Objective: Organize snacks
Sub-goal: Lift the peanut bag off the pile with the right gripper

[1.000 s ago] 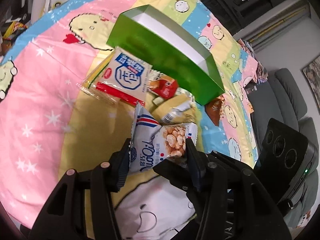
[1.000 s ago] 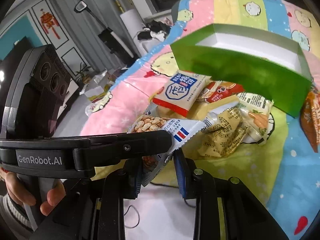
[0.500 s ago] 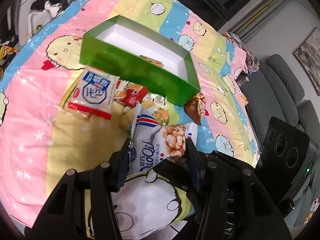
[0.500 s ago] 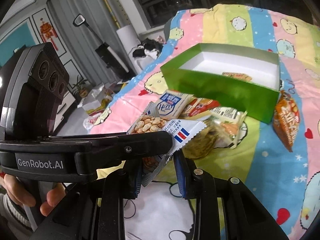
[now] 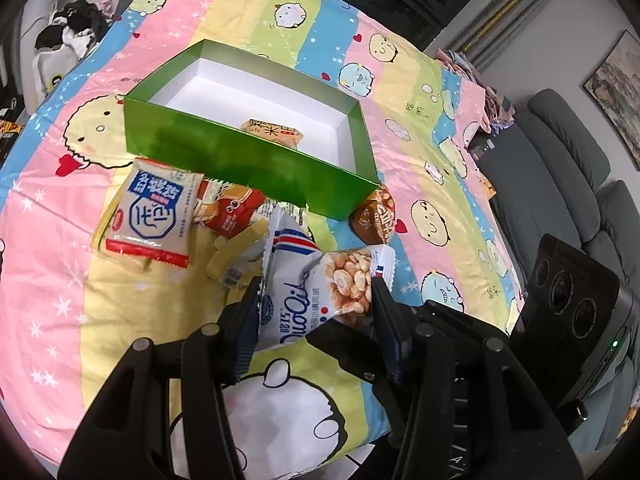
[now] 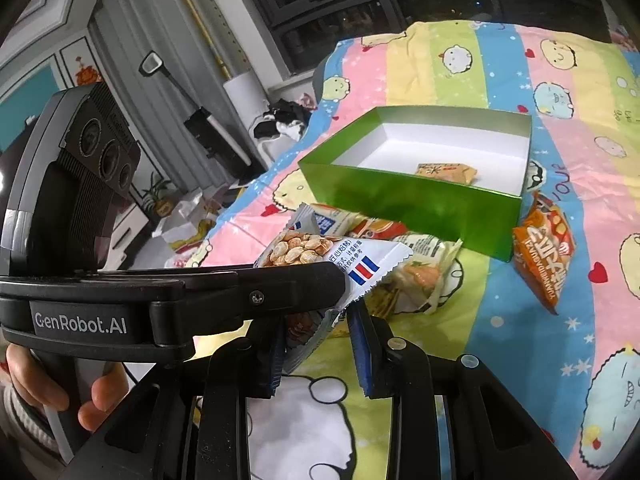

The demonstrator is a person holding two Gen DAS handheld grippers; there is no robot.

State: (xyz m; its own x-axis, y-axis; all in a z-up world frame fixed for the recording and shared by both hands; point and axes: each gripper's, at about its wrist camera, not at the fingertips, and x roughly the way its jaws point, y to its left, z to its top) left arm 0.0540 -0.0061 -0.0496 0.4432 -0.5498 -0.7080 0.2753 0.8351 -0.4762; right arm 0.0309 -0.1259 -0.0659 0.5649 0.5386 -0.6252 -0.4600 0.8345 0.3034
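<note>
1. The green box (image 5: 248, 160) lies at twelve o'clock on the bedspread (image 5: 60, 280), holding one orange packet (image 5: 272, 133).
2. My left gripper (image 5: 316, 312) and right gripper (image 6: 316, 344) both pinch the white snack bag (image 5: 312, 292), aloft at six o'clock from the box.

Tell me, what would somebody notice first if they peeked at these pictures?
Probably the white snack packet up front, pinched by both the left gripper and the right gripper at once. Behind it sits a bright green box on the cartoon bedsheet, with just one small snack inside. More packets lie heaped along the box's near wall.
</note>
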